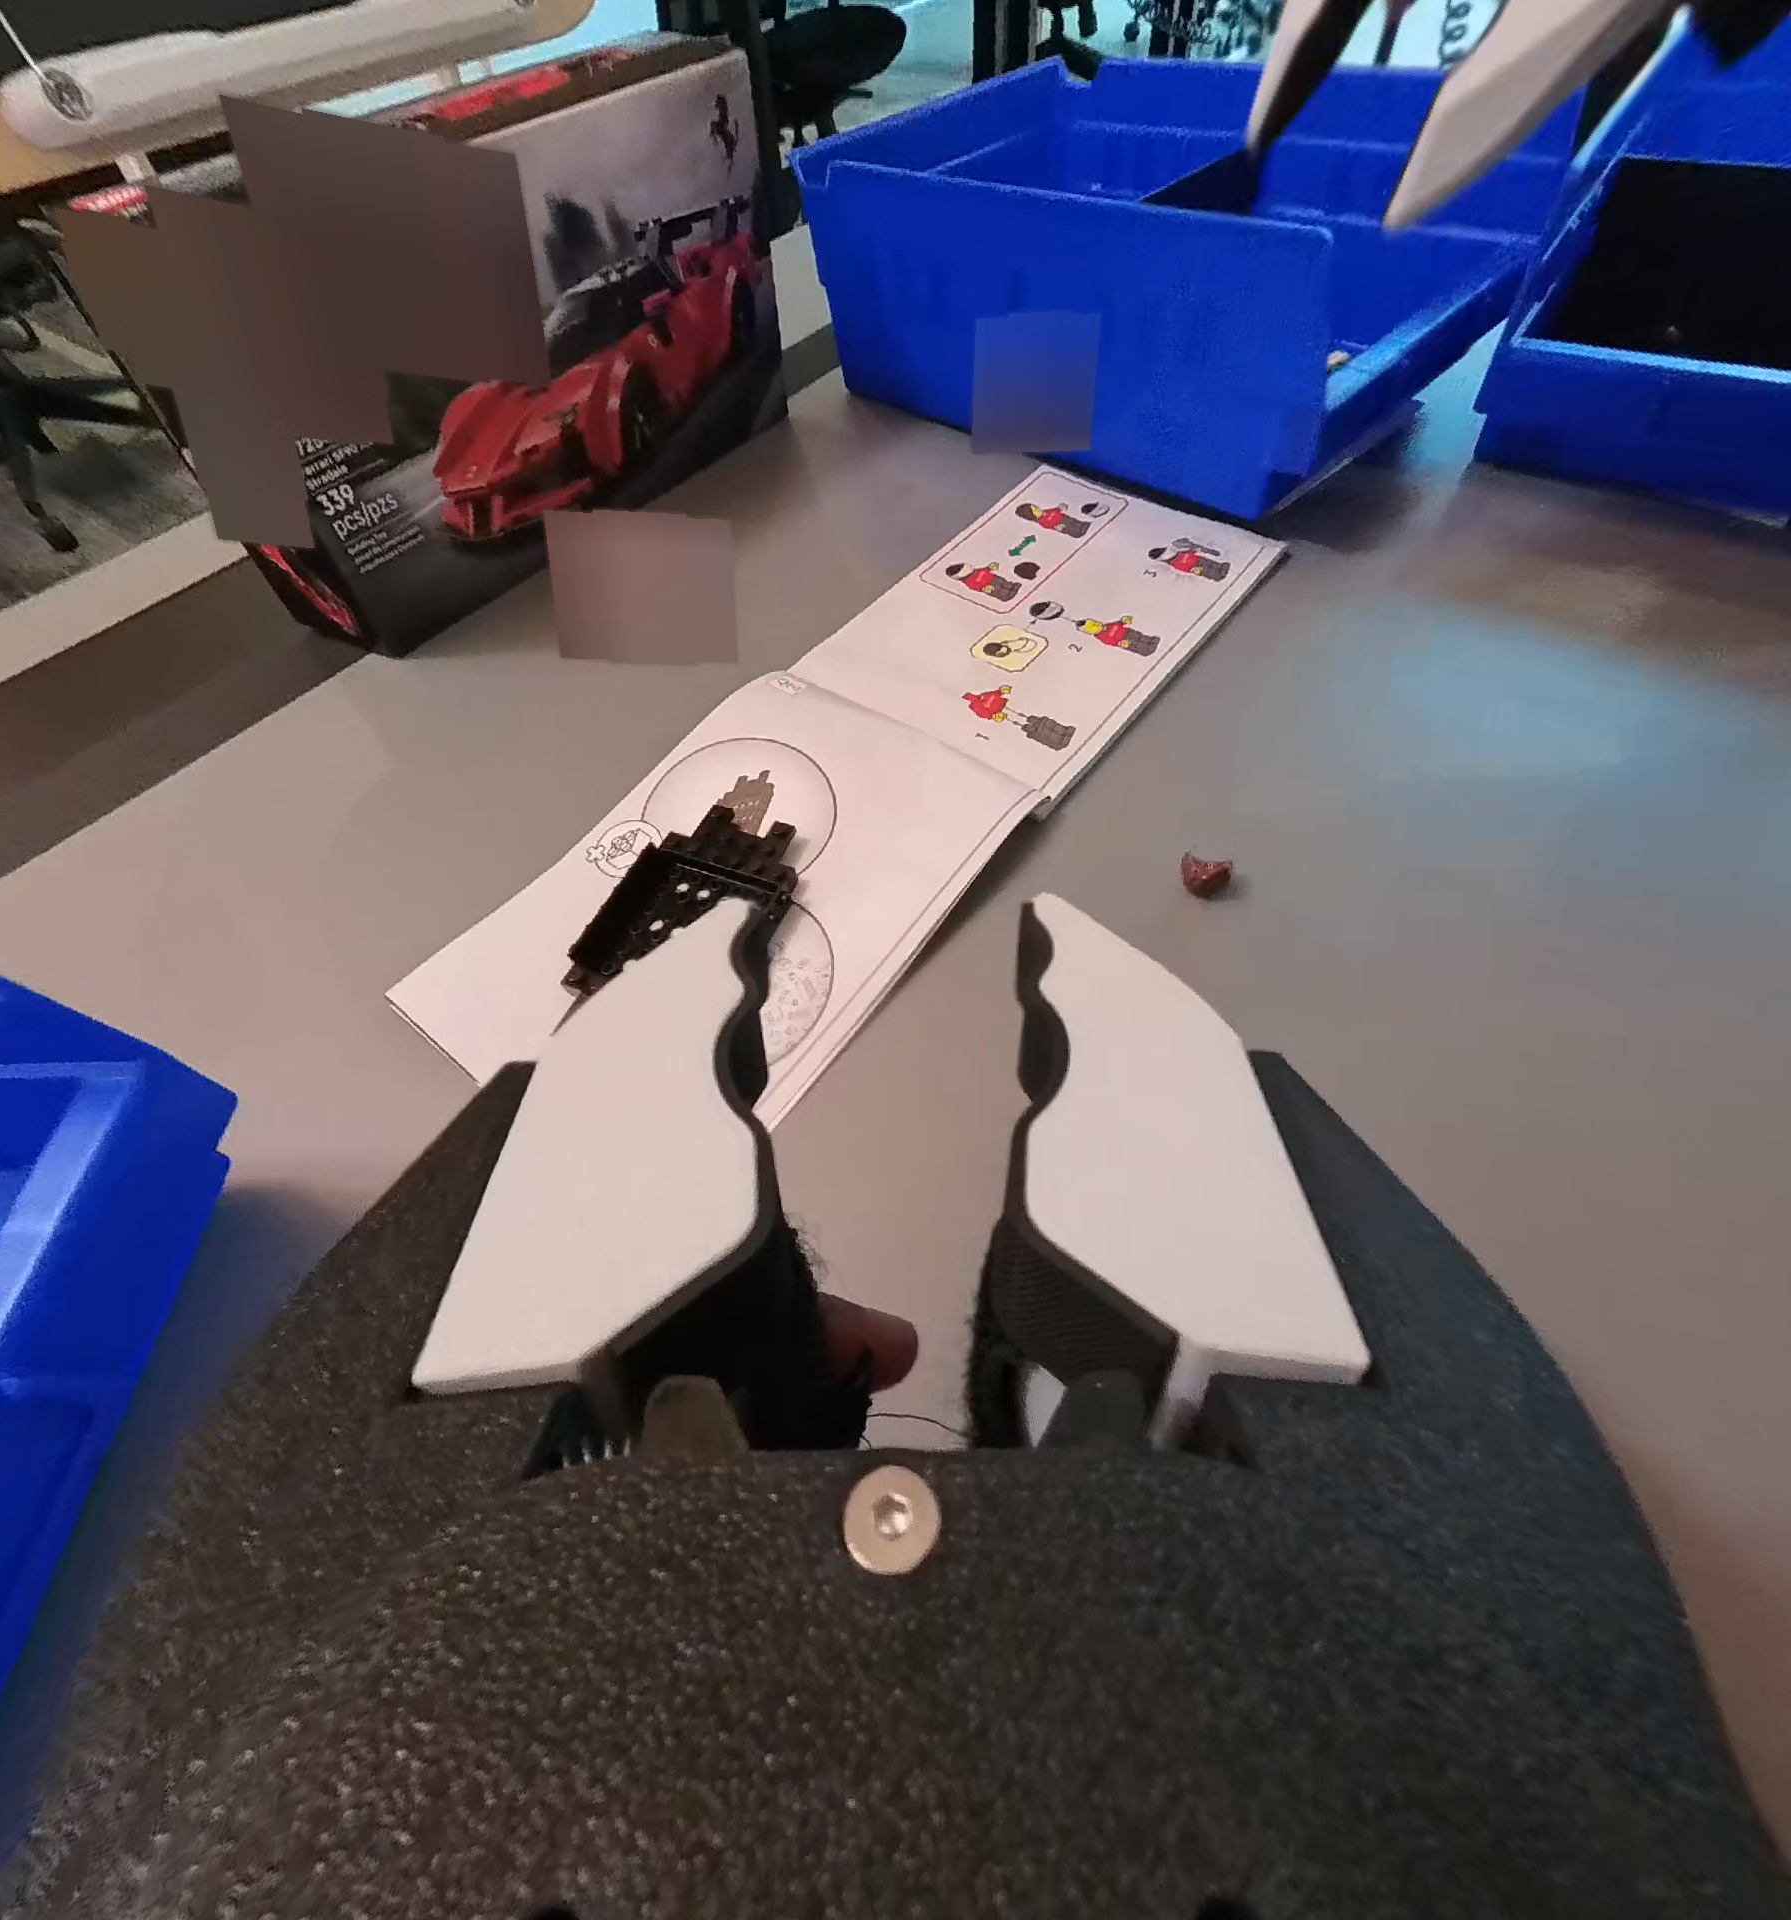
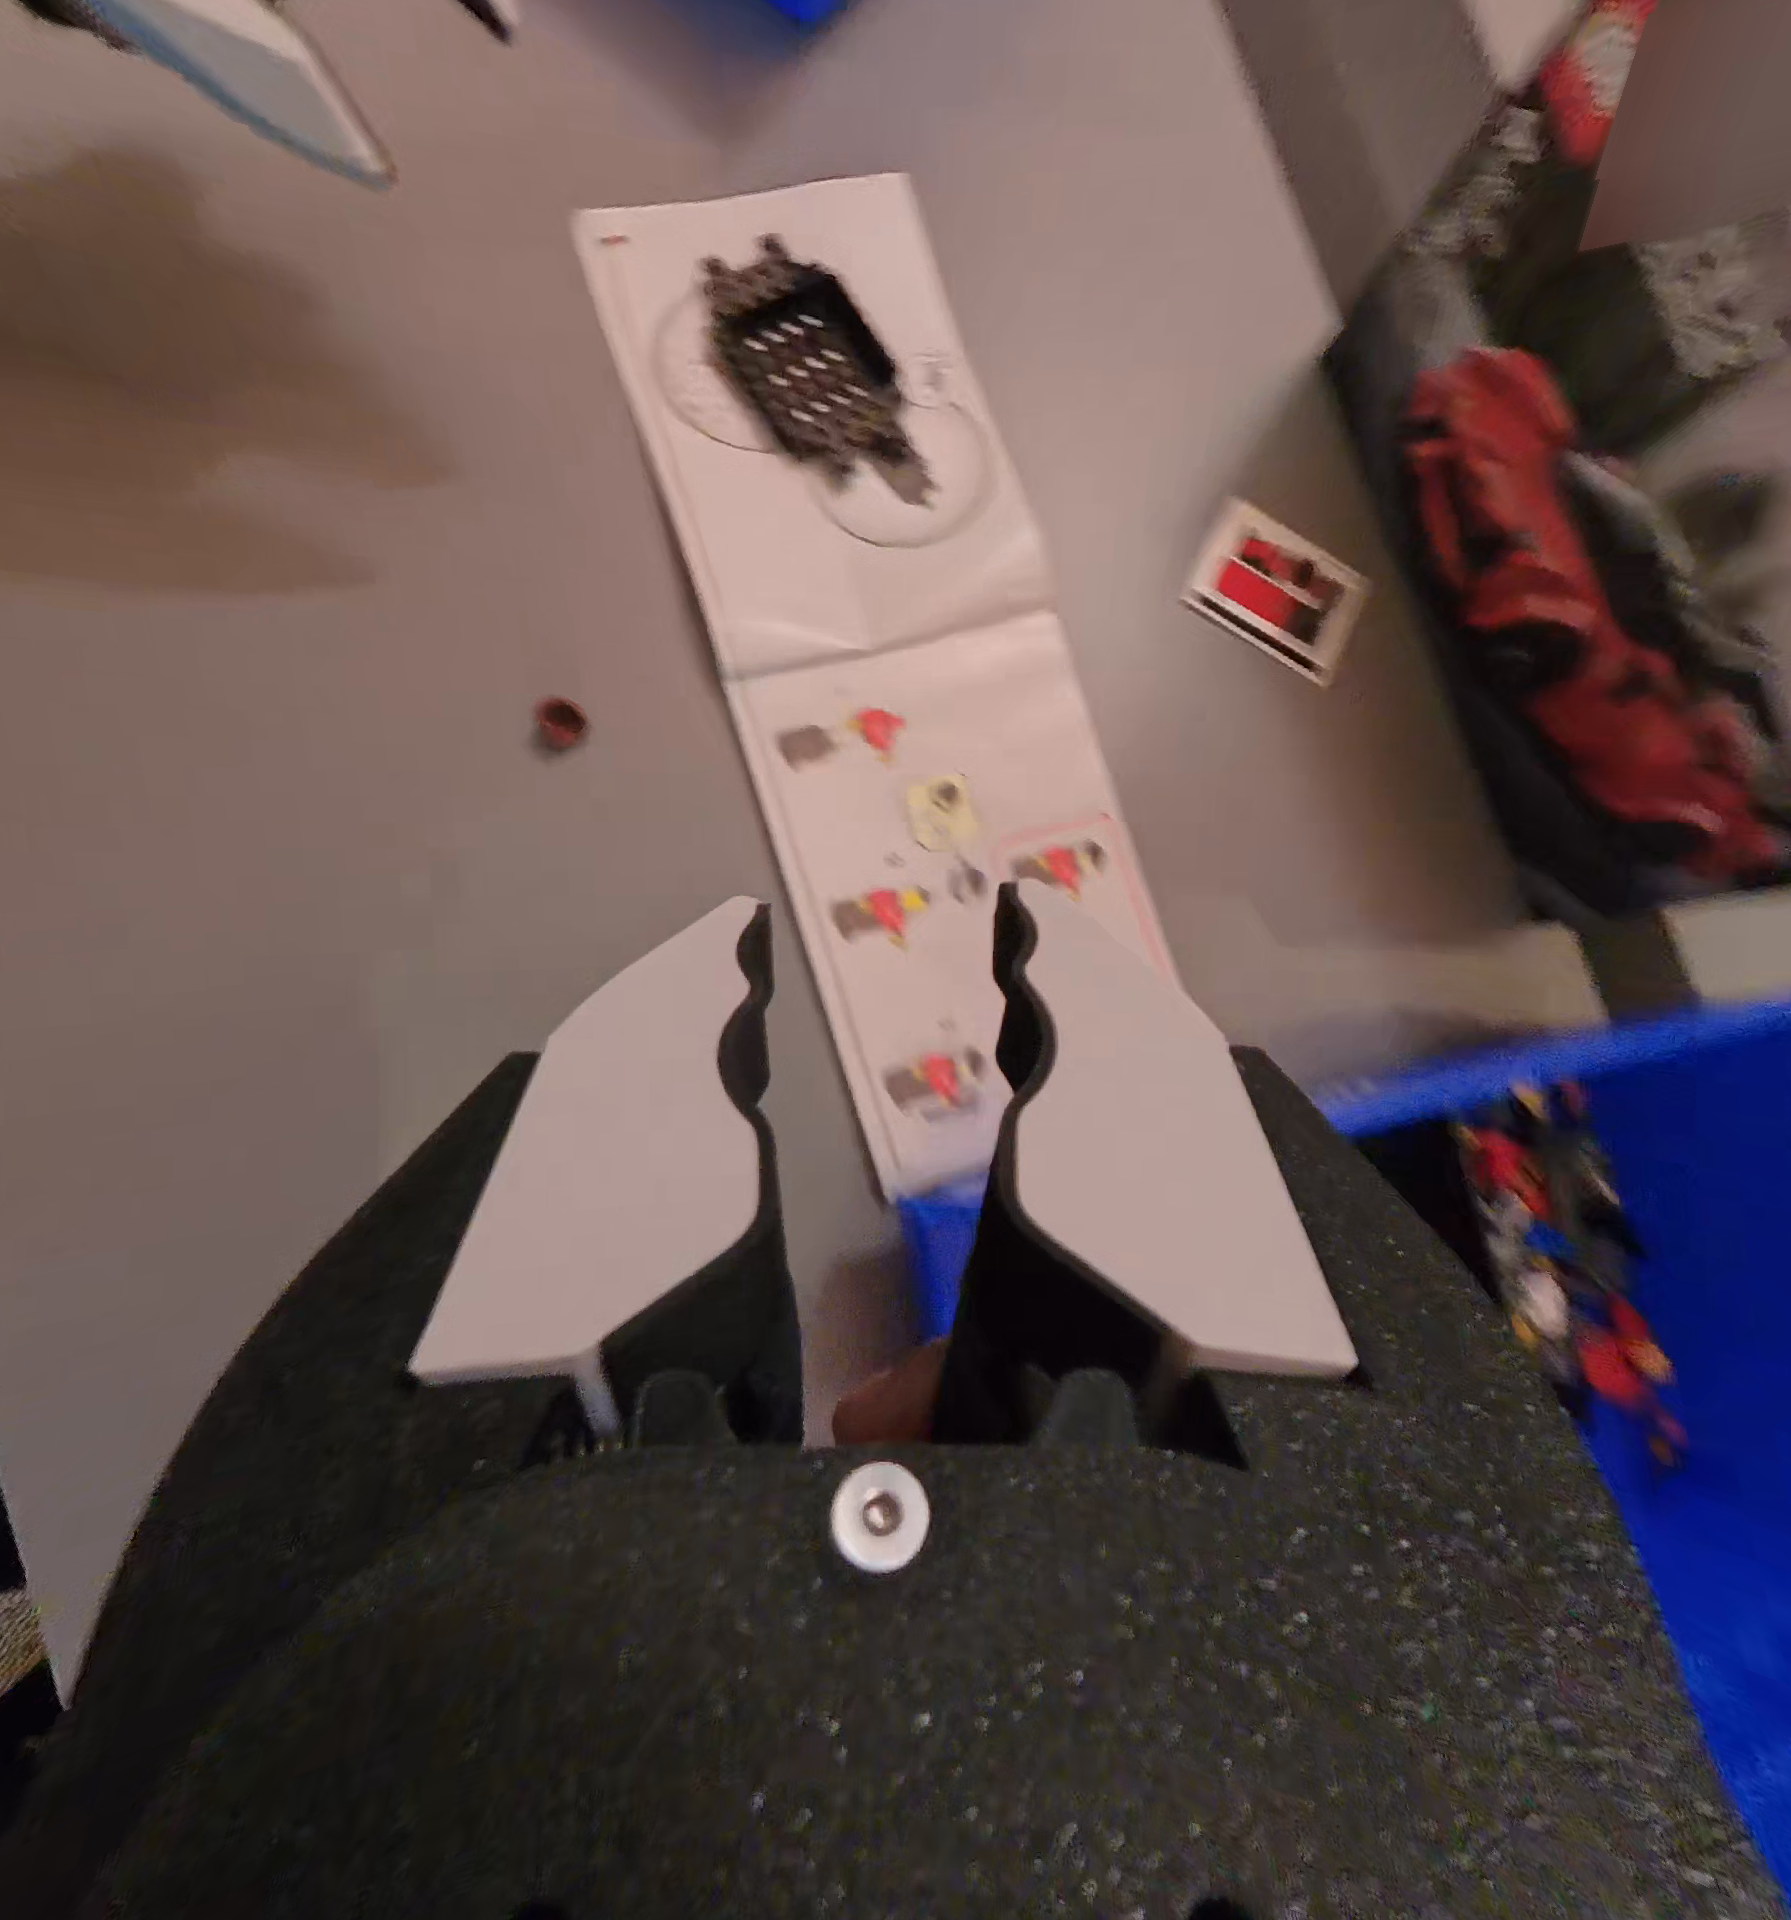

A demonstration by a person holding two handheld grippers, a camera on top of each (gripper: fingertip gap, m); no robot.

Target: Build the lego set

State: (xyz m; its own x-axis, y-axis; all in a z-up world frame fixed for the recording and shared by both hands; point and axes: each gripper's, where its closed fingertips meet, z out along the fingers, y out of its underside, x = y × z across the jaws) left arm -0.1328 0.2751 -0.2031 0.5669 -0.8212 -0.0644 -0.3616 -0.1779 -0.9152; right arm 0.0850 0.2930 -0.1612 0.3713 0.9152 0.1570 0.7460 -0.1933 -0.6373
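Left wrist view, left to right. A blue plastic bin (image 1: 49,1195) sits at the near left. Far left stands a printed cardboard box (image 1: 600,343) picturing a red brick-built sports car; it carries lettering. On the smooth grey table (image 1: 1442,1039) an instruction booklet (image 1: 901,790) lies open, its matte white pages showing line diagrams and small red figures. A black studded plate assembly (image 1: 699,883) with rows of round holes rests on its near page. The left gripper (image 1: 886,914) hangs low over the booklet's near edge, its white fingers with wavy black pads well apart and nothing between them; the left fingertip overlaps the assembly, contact uncertain. A small dark red piece (image 1: 1208,873) lies right of the booklet. Blue compartmented bins (image 1: 1078,312) stand far right.

Right wrist view, blurred: the right gripper (image 2: 880,914) hangs above the booklet's figure page, jaws spread, empty. A blue bin of mixed bricks (image 2: 1556,1268) is at near right.
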